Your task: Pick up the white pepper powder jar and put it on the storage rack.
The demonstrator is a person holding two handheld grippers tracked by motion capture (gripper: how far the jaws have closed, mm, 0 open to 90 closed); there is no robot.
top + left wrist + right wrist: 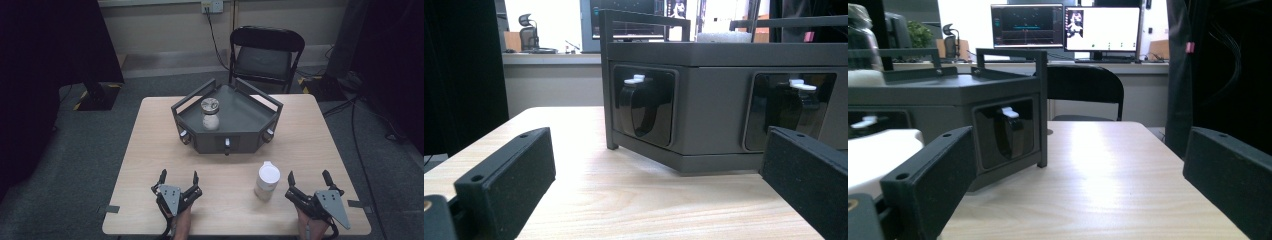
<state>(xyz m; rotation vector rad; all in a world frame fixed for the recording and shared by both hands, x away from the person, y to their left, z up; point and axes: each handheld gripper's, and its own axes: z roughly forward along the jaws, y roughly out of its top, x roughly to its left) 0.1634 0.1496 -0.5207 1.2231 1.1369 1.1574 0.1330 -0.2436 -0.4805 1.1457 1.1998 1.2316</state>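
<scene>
Near edge of table [150,150]: left gripper [178,178] and right gripper [309,178], both with jaws spread wide, holding nothing. Just beside right gripper, on its left: white cup [267,181], upright, apart from the jaws. Farther, mid-table: dark tray [245,112] with jar [210,114] standing inside. Behind table: black chair [265,55]

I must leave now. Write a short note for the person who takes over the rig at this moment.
Left gripper: open, empty, low over the table near the front edge.
Right gripper: open, empty, just right of the white container, not touching it.
White container: upright on the table, lid on, in front of the grey platform.
Glass jar: upright on the platform.
Done: nothing is gripped yet.
Left: probably grasp the white container with the right gripper.
</scene>
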